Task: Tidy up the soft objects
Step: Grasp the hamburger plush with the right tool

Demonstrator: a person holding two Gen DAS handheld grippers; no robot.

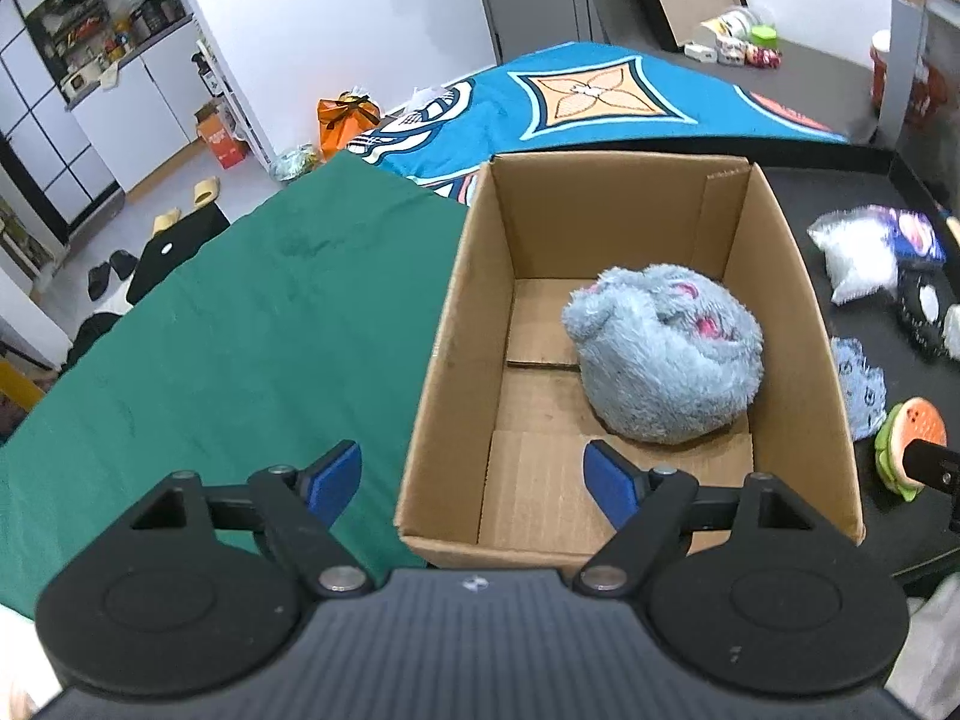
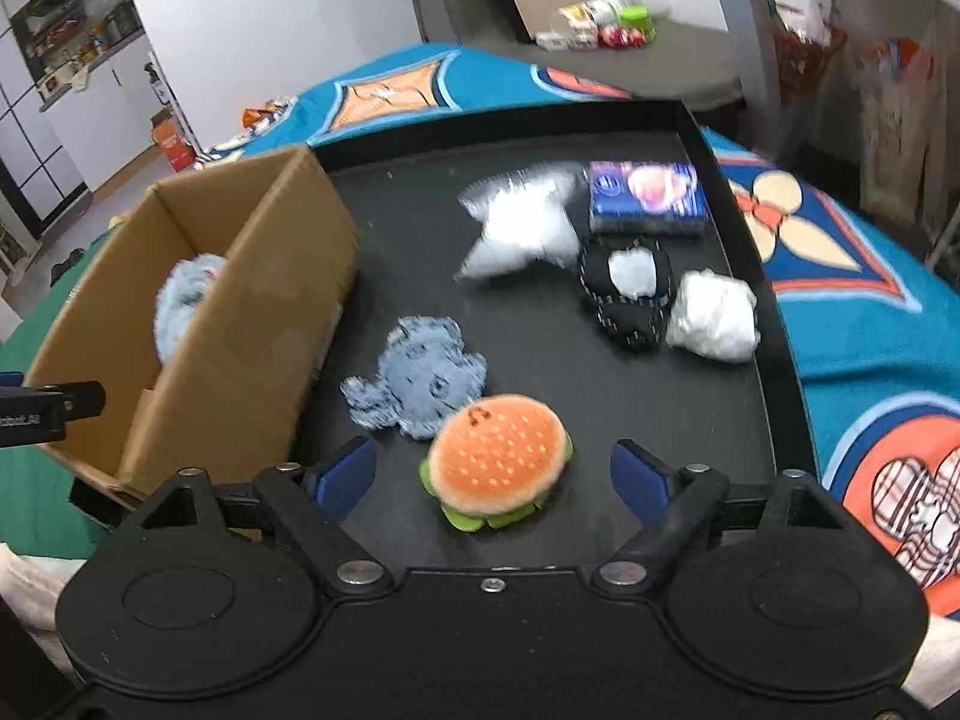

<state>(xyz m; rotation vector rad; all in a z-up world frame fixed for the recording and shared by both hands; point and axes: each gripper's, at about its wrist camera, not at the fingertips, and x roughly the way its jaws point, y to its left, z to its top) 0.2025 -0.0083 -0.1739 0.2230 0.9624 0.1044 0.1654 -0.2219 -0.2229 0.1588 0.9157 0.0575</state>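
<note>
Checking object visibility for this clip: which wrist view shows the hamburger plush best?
The right wrist view: the hamburger plush lies whole and sharp on the black tray, just ahead of the open right gripper. The left wrist view shows it small at the right edge, partly covered by a dark gripper part.

Plush ball (image 1: 666,354) in box (image 1: 456,324), burger toy (image 2: 498,459) on tray (image 2: 774,324) right of box

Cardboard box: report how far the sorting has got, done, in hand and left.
Done: one grey plush lies inside the cardboard box. In hand: nothing; the left gripper and right gripper are both open, the right framing the burger plush. Left on the black tray: burger, blue cloth, two white bundles, black item, blue packet.
</note>
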